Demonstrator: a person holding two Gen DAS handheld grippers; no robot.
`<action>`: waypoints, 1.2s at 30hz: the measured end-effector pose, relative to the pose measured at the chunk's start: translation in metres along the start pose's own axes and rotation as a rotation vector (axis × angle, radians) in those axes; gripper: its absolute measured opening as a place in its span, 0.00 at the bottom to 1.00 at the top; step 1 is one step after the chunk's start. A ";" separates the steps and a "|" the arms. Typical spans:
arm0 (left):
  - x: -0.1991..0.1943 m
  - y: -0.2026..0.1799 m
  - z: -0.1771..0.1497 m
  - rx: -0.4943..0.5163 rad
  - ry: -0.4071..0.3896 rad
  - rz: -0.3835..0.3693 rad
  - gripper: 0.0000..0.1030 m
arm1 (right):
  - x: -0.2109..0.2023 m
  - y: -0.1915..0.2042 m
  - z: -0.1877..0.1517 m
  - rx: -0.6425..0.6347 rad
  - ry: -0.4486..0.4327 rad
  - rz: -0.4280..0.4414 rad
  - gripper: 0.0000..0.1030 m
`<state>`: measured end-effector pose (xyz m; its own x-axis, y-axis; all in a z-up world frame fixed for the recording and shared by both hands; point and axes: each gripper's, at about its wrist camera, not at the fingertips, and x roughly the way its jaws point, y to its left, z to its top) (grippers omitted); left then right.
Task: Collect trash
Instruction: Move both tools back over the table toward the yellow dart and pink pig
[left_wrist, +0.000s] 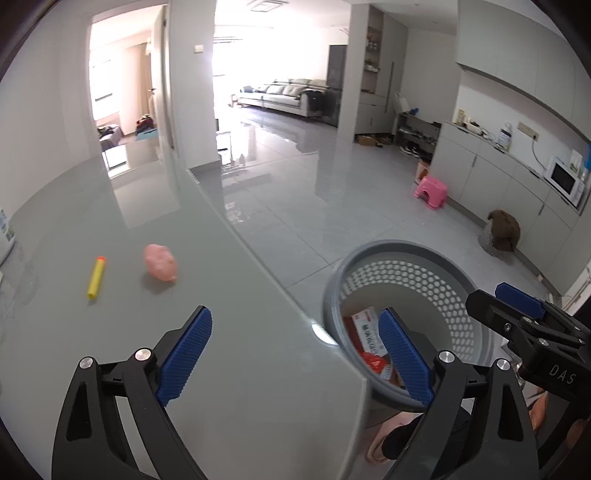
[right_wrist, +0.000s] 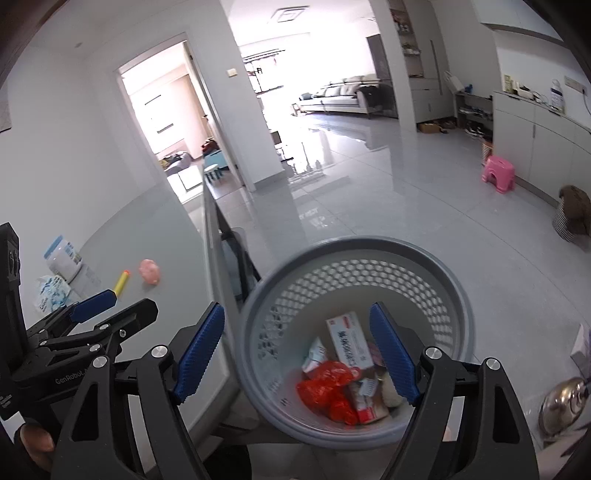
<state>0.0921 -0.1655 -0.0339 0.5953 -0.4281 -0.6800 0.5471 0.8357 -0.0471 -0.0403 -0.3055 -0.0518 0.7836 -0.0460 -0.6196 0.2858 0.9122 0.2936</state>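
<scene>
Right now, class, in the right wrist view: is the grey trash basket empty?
No, the grey trash basket already holds a red plastic bag and a white and red carton at its bottom.

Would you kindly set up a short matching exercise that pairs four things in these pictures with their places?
Things:
1. yellow foam dart with orange tip
2. red crumpled plastic bag
3. pink plastic stool
4. white microwave oven

Places:
A. inside the grey perforated plastic bin
B. on the floor by the cabinets
C. on the grey glossy tabletop, beside a pink lump
D. on the cabinet counter

Pairs: 1-C, 2-A, 3-B, 4-D
</scene>
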 end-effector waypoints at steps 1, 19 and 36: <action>-0.002 0.006 -0.001 -0.008 -0.004 0.013 0.88 | 0.003 0.006 0.001 -0.011 0.002 0.012 0.75; -0.031 0.155 -0.005 -0.197 -0.072 0.331 0.90 | 0.083 0.126 0.012 -0.197 0.098 0.188 0.75; 0.021 0.232 0.003 -0.254 0.019 0.381 0.90 | 0.185 0.209 0.034 -0.310 0.224 0.186 0.75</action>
<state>0.2335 0.0181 -0.0569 0.7142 -0.0695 -0.6965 0.1281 0.9912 0.0325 0.1832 -0.1378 -0.0801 0.6573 0.1894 -0.7295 -0.0553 0.9774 0.2039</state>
